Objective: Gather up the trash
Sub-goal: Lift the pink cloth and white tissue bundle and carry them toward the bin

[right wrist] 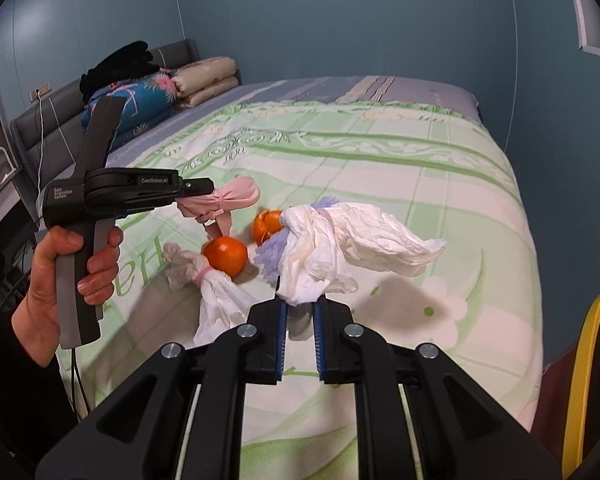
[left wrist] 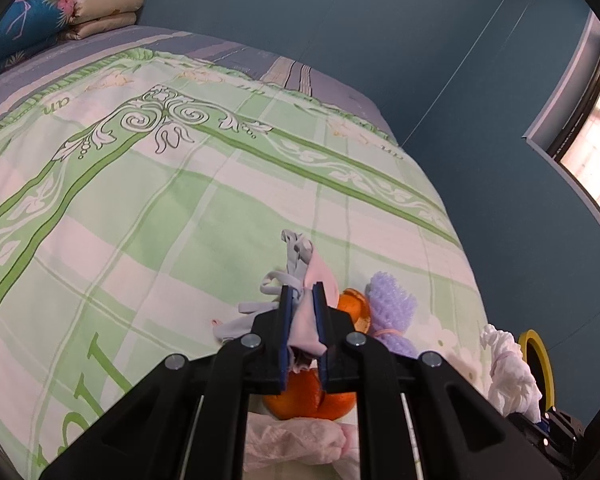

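My left gripper (left wrist: pixel 303 312) is shut on a pink and grey cloth bundle (left wrist: pixel 308 280) and holds it above the bed; it also shows in the right wrist view (right wrist: pixel 196 194) with the pink bundle (right wrist: pixel 228 200). My right gripper (right wrist: pixel 300 320) is shut on a white crumpled tissue bundle (right wrist: pixel 340 248), lifted over the bed; that bundle shows in the left wrist view (left wrist: pixel 508 368). On the bedspread lie a whole orange (right wrist: pixel 225 254), orange peel (right wrist: pixel 267 226), a purple fuzzy piece (right wrist: pixel 272 256) and a second white tissue bundle (right wrist: pixel 220 300).
The bed has a green and white patterned cover (right wrist: pixel 380 168). Folded quilts and pillows (right wrist: pixel 172 84) are stacked at the headboard. A yellow-rimmed bin (right wrist: pixel 592 360) stands at the right of the bed's foot. A blue wall runs along the far side.
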